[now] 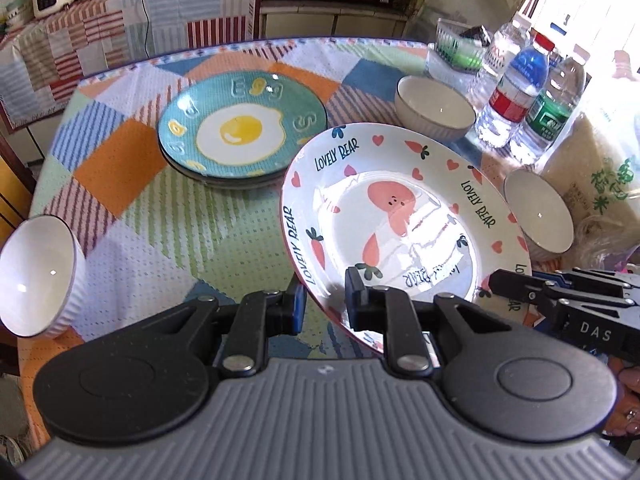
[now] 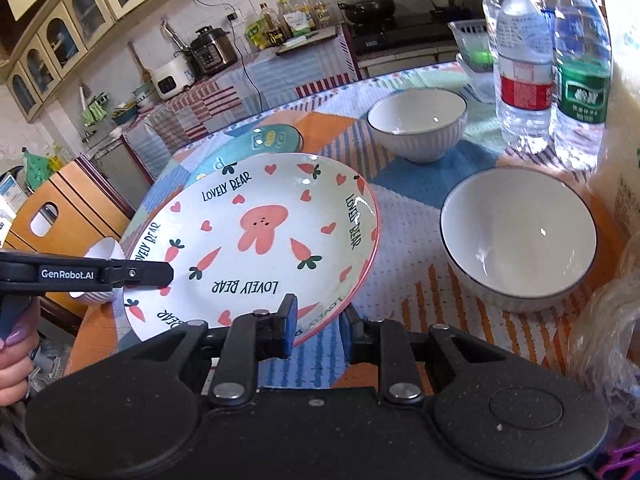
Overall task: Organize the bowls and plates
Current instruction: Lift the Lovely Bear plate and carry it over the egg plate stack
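A white "Lovely Bear" plate (image 1: 404, 220) with hearts and carrots is held tilted above the table; it also shows in the right wrist view (image 2: 256, 240). My left gripper (image 1: 326, 300) is shut on its near-left rim. My right gripper (image 2: 316, 324) is shut on its near-right rim, and shows in the left wrist view (image 1: 520, 284). A teal fried-egg plate (image 1: 240, 128) tops a short stack beyond. White ribbed bowls stand at the far right (image 1: 434, 106), near right (image 1: 538, 216) and left edge (image 1: 38, 276).
Water bottles (image 1: 520, 88) and a rice bag (image 1: 600, 184) crowd the table's right side, with a clear plastic basket (image 1: 456, 46) behind. The patchwork tablecloth (image 1: 152, 232) covers the table. Kitchen counters with appliances stand beyond the far edge.
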Motion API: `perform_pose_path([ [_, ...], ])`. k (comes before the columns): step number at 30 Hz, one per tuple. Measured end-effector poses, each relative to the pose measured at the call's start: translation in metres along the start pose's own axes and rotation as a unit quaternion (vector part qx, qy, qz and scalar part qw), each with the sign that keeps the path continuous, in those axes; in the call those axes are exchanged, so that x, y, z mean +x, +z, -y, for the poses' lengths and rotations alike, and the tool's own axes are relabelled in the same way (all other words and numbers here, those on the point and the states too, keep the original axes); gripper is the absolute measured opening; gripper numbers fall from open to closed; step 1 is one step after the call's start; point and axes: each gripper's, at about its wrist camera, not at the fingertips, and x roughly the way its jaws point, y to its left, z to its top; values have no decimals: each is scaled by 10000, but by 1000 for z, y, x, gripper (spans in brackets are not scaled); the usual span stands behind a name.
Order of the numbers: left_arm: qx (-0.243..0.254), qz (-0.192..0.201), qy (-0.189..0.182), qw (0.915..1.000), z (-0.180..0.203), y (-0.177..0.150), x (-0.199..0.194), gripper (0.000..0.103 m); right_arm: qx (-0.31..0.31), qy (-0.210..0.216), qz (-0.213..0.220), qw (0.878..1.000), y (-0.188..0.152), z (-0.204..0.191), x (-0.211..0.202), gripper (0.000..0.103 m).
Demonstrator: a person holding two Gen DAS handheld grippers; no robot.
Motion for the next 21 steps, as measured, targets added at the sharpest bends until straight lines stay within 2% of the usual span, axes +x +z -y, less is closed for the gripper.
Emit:
perform_pose_path([
  [5, -36, 327, 155, 9993, -9, 11, -21, 18, -230, 179, 146, 9995, 19, -13, -2, 26],
  [12, -187, 671, 451, 9966, -34, 39, -35, 18, -562, 553, 323, 9964, 59, -33, 16, 26],
  [17, -324, 739, 616, 9948, -58, 63, -31, 18, -607, 803, 437, 9940, 84, -44, 39, 26],
  [21, -390, 718, 579, 9950, -81, 83, -18, 18, -602, 887, 462, 9932, 99, -52, 63, 26],
])
